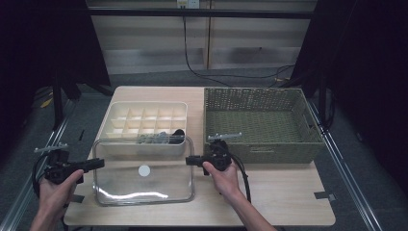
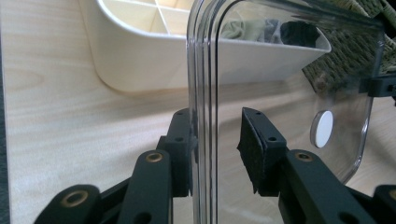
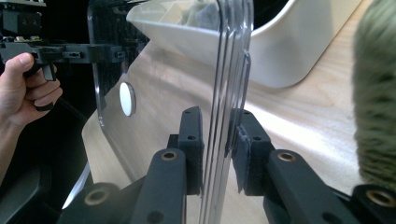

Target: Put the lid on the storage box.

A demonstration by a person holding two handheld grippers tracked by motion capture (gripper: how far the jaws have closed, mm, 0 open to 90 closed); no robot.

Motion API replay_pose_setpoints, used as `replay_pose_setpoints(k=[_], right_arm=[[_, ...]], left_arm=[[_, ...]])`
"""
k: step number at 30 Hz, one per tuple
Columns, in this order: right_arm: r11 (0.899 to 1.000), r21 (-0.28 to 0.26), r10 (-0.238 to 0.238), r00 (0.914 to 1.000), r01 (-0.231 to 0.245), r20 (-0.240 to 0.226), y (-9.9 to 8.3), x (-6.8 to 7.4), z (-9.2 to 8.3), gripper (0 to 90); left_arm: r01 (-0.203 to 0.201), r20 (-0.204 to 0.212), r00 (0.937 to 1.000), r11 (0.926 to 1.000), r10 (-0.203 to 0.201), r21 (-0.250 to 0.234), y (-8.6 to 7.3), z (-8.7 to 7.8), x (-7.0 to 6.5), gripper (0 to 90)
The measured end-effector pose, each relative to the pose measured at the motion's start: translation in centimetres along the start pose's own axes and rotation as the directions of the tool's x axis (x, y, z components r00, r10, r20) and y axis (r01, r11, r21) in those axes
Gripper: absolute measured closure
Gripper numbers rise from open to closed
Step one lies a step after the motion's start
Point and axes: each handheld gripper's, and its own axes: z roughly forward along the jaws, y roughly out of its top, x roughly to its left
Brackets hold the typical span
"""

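Note:
A clear plastic lid (image 1: 144, 185) with a white round sticker (image 1: 144, 170) hangs level between my two grippers, its far edge over the front of a cream divided box (image 1: 113, 115). My left gripper (image 1: 101, 163) straddles the lid's left rim (image 2: 205, 70). One pad (image 2: 184, 144) touches the rim; the other pad (image 2: 254, 149) stands a little off it. My right gripper (image 1: 188, 160) is shut on the lid's right rim (image 3: 233, 46), both pads against it. In the right gripper view my left gripper (image 3: 107, 52) and the hand that holds it show at the lid's far side.
The cream box holds grey and dark items (image 1: 159, 138) in its front row. A green woven basket (image 1: 260, 91) stands right of it, close behind my right hand. Bare wooden table (image 1: 284, 192) lies at the front right. Cables trail on the floor beyond.

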Motion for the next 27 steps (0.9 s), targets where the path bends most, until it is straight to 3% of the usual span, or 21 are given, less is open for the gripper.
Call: replay_pose_setpoints(k=[7,27], right_arm=[[1.0,-0.017,-0.007,1.0,0.007,-0.001,0.5,0.1,-0.4,76.3],[0.999,-0.045,-0.023,0.9997,0.023,0.0,1.7,0.8,-1.1,76.6]], left_arm=[[-0.024,-0.005,0.9997,0.9997,0.024,-0.011,0.4,0.0,-0.1,66.4],[-0.041,-0.006,0.9991,0.9988,0.041,-0.026,2.1,-0.5,-0.6,65.9]])
